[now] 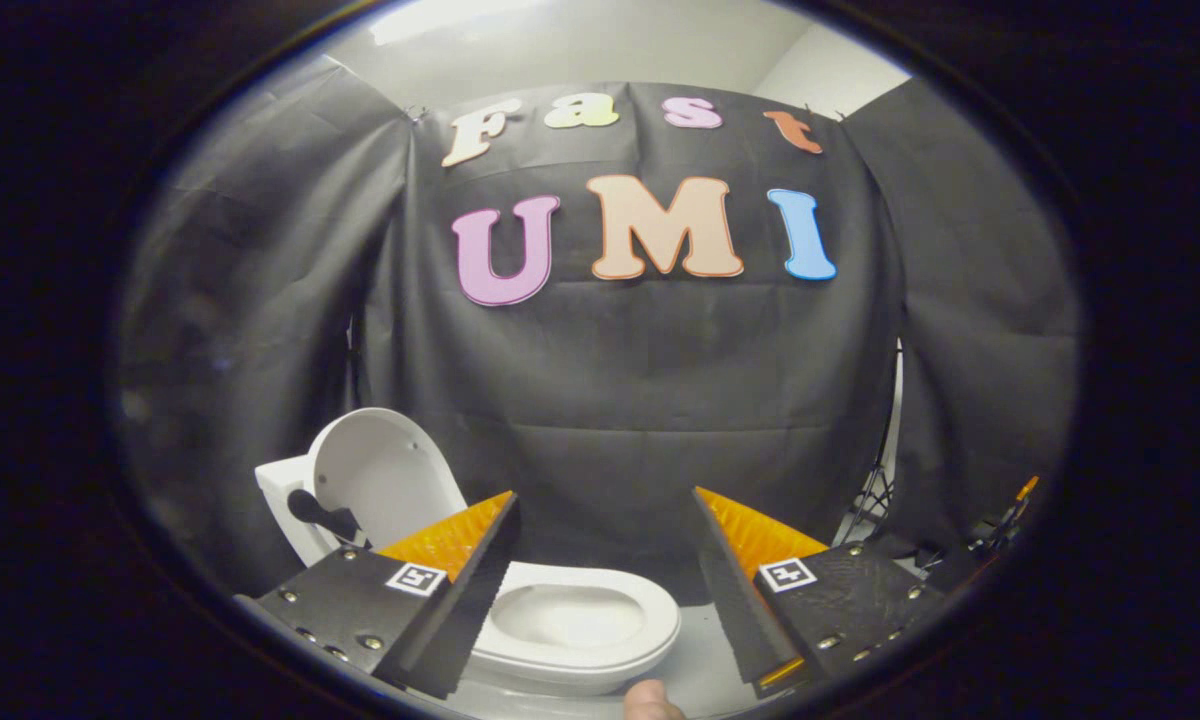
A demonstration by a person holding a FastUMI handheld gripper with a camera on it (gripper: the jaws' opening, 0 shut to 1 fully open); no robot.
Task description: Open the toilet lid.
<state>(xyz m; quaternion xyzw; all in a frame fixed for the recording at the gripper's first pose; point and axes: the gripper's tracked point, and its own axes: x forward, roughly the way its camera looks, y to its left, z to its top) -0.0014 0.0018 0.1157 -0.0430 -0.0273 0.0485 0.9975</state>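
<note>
A white toilet stands on the floor below and just ahead of my fingers, slightly toward the left finger. Its lid is raised upright, leaning back against the white tank, so the seat ring and the bowl lie bare. A dark part sits at the lid's hinge side. My gripper hovers above the bowl, open, with a wide gap and nothing between the fingers. The left finger covers part of the seat's left rim.
Black cloth walls close the booth behind and on both sides of the toilet. A black stand shows at a gap in the cloth on the right. A fingertip of a person shows below the bowl.
</note>
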